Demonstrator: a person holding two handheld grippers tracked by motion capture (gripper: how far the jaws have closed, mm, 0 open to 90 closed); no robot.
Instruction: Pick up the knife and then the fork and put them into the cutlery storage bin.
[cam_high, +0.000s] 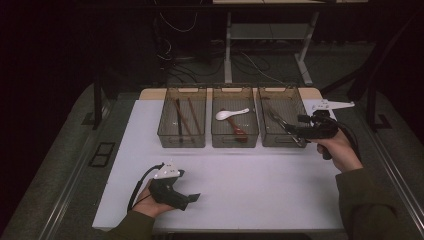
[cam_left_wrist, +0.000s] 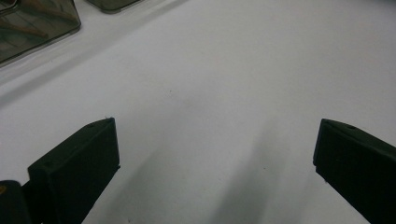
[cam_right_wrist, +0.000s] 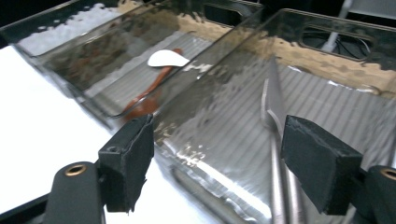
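Observation:
Three smoky see-through bins stand in a row at the back of the white table (cam_high: 225, 175). The left bin (cam_high: 182, 140) holds brown chopsticks (cam_high: 186, 117). A white spoon (cam_high: 231, 114) and a brown spoon (cam_high: 238, 131) lie in the middle bin (cam_high: 235, 141). The right bin (cam_high: 272, 141) holds metal cutlery (cam_right_wrist: 275, 116). My right gripper (cam_high: 291, 129) hovers open over the right bin's front edge, its jaws (cam_right_wrist: 219, 163) apart above the cutlery with nothing between them. My left gripper (cam_high: 192, 198) rests low over the bare table near the front, jaws (cam_left_wrist: 215, 158) wide open and empty.
The person's hands and olive sleeves come in at the bottom left and right. A bin corner (cam_left_wrist: 32, 23) shows at the top left of the left gripper view. Dark floor, cables and a desk frame (cam_high: 270, 45) lie beyond the table.

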